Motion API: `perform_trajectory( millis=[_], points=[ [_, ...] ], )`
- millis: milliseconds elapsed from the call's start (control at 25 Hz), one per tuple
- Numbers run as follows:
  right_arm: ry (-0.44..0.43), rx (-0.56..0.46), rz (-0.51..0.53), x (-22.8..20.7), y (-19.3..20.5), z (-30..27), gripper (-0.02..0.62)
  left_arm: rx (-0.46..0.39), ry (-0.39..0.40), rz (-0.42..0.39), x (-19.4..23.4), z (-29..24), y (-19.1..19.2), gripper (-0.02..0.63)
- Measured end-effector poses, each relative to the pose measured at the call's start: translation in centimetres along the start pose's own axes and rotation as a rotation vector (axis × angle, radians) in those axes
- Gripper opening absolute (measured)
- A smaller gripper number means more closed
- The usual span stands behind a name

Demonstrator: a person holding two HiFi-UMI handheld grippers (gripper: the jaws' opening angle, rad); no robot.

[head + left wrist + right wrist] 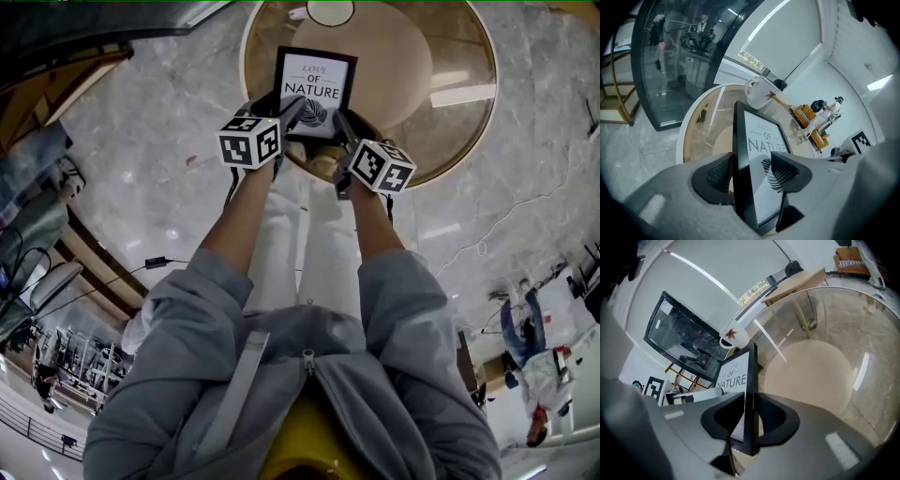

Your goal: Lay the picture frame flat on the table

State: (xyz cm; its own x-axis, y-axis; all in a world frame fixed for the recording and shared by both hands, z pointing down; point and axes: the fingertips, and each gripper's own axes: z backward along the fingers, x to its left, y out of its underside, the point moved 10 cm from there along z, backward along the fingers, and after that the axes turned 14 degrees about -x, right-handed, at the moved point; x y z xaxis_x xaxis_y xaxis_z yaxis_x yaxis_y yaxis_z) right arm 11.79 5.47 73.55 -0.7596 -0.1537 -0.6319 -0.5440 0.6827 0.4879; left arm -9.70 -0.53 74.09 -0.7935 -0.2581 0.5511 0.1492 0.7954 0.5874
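Plainly, my right hand-held gripper [751,414] was clenched on the picture frame [740,376], one pad on the front and one on the back of its black border near the lower right corner. My left hand-held gripper [750,173] straddled the lower left corner, but its jaws stood wider than the frame is thick. The back pad sat just beside the border and the front pad looked clear of the glass, so I read that one as released. From the head view I saw the frame not lying flat: it stood on its lower edge near the rim of the round glass tabletop [464,56] closest to me, its face leaning back toward the camera. The print read "OF NATURE" above a striped leaf shape. A white mug [759,92] with a reddish leaf mark stood beyond the frame toward the far rim, apart from it. Through the glass I could see a round tan base, and pale marbled floor [141,159] lay around the tabletop.
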Motion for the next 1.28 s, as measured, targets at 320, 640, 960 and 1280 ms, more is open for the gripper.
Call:
perform_trajectory(
  millis=[320,640,960,1280],
  points=[
    [0.047,-0.037,0.069,0.3,-0.2,0.2,0.08,-0.016,-0.042,-0.129,-0.4,0.3,-0.3,0.326],
    [0.1,-0.009,0.187,1.0,-0.2,0.1,0.154,-0.071,-0.02,-0.152,-0.2,1.6,-0.9,0.284],
    [0.136,-0.048,0.325,4.0,-3.1,2.8,0.105,-0.061,0.078,-0.187,-2.7,4.9,-2.8,0.027],
    [0.114,-0.144,0.445,11.8,-9.0,9.1,0.0,-0.136,0.115,-0.264,-8.9,11.3,-9.1,0.003]
  ],
)
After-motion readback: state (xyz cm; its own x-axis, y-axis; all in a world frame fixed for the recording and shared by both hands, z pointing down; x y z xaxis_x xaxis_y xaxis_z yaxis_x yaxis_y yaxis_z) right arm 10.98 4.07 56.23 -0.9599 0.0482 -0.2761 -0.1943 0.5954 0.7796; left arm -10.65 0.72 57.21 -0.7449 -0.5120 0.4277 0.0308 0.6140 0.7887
